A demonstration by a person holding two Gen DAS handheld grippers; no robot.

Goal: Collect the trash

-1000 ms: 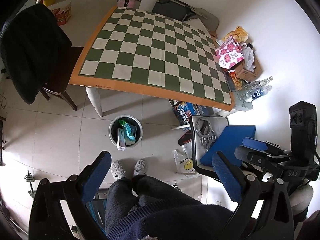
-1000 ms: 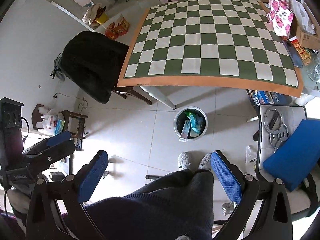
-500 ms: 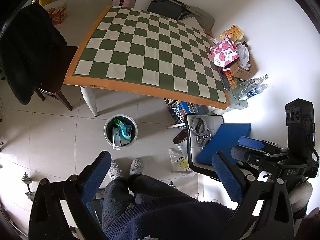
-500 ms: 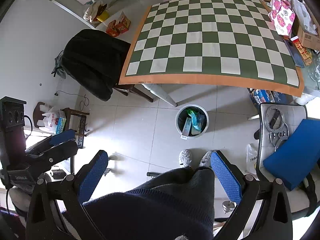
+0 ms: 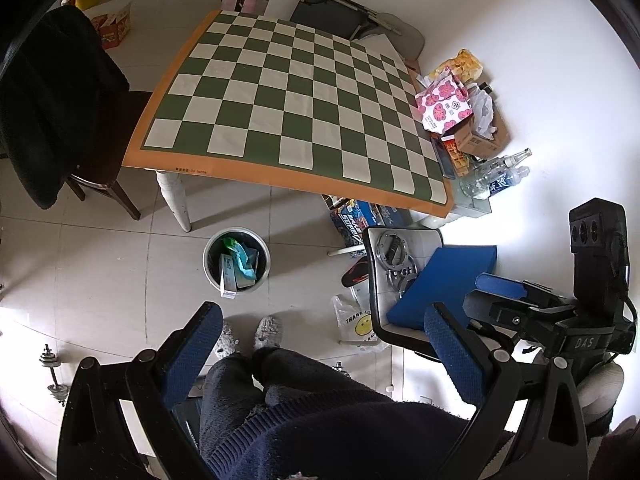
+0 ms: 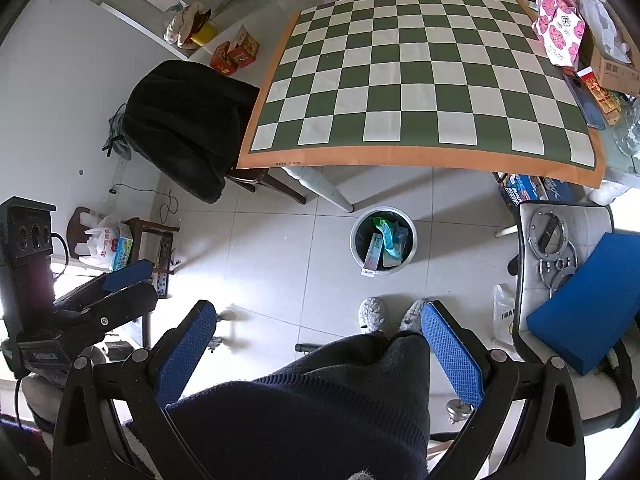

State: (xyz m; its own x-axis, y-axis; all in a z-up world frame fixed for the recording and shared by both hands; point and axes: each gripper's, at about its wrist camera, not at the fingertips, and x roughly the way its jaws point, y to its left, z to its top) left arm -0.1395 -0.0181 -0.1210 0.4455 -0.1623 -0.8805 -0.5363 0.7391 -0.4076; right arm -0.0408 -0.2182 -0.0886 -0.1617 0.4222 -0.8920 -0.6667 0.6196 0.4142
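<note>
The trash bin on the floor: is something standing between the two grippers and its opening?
Nothing visible blocks it. The trash bin stands open-topped on bare tiles before the table leg. The left gripper and right gripper are open and empty above the person's legs; only slippers lie nearer.

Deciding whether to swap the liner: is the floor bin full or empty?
Partly filled. The bin stands upright, holding a flat carton and teal wrappers, with dark liner still showing around them.

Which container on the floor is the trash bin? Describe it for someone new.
Find the green-and-white checkered table. On the tiled floor beside its white front leg stands a round grey bin with a black liner. Unlike the boxes nearby, it is open-topped and holds green and blue wrappers.
</note>
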